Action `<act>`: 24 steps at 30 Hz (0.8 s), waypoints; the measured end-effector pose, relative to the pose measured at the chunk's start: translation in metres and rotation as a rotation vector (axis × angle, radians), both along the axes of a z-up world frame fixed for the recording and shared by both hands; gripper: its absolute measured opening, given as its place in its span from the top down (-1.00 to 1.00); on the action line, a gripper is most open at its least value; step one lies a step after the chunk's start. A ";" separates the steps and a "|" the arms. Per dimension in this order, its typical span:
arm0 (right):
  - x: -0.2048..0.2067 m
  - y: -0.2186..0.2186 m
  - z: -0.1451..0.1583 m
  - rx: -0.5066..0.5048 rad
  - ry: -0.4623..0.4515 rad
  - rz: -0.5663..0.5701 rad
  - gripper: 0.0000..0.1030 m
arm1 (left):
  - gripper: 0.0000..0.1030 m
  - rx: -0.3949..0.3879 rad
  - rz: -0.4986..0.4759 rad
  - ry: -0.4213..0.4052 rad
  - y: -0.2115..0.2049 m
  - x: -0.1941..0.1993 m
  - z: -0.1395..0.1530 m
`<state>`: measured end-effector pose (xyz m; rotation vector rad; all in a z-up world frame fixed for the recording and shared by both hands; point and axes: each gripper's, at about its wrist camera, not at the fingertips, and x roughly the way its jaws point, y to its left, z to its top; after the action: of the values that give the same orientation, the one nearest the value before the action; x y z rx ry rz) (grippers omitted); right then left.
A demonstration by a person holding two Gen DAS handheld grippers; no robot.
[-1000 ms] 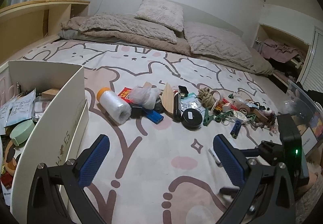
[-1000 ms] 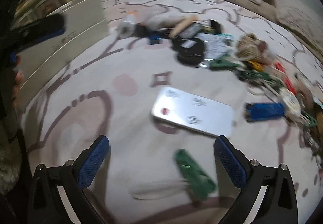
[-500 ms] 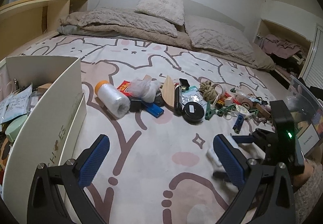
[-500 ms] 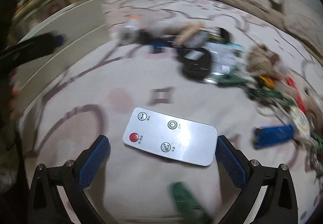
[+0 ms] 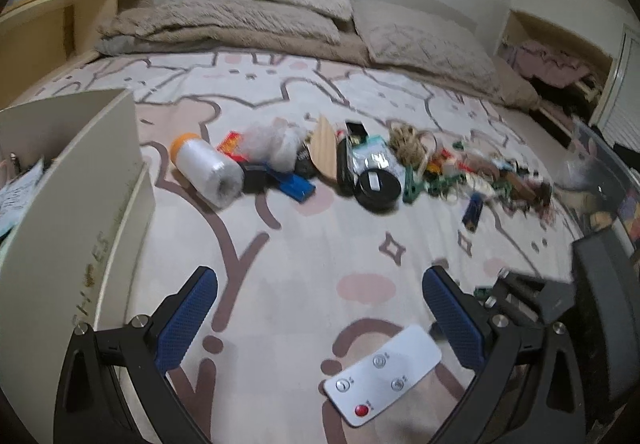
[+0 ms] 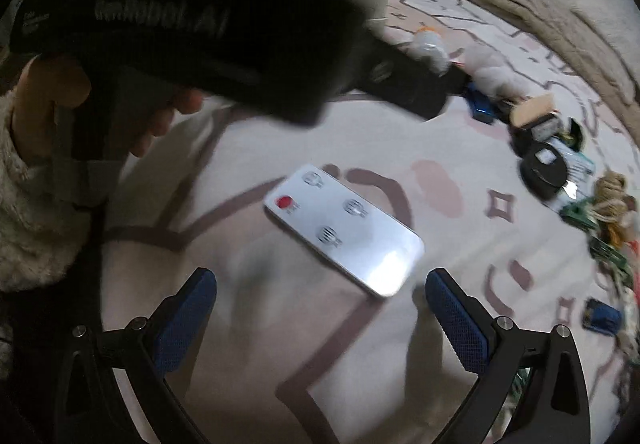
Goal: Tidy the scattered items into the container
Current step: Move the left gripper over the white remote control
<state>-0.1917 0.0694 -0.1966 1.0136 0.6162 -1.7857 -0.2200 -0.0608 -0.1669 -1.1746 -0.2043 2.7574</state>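
A white remote (image 5: pixel 382 380) with a red button lies flat on the patterned bedspread, just short of my left gripper (image 5: pixel 320 320) and nearer its right finger. That gripper is open and holds nothing. In the right wrist view the remote (image 6: pixel 344 232) sits slightly ahead of my right gripper (image 6: pixel 320 318), which is also open and empty. The white box (image 5: pixel 72 203) stands at the left with papers inside. Scattered items lie in a row further out: a plastic film roll (image 5: pixel 206 167), a black round tin (image 5: pixel 379 183), a rope bundle (image 5: pixel 408 139).
A hand (image 6: pixel 40 91) holds the left gripper's black body (image 6: pixel 200 27) across the upper left of the right wrist view. The right gripper's body (image 5: pixel 560 300) sits at the right. A blue lighter (image 5: pixel 472 209) lies apart. Pillows and a blanket are at the bed's far end.
The remote has come into the left wrist view, near its fingers. The right gripper has swung left, so the remote lies ahead at an angle and the left gripper fills its upper left.
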 end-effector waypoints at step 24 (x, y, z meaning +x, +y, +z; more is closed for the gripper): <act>-0.051 0.091 -0.009 0.063 0.028 -0.437 -1.00 | -1.00 -0.379 -0.355 -0.211 0.041 0.020 -0.045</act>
<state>-0.2431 0.1608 -0.2059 1.2382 0.4954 -2.1723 -0.1999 -0.0196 -0.2115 -1.4251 0.4821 2.4177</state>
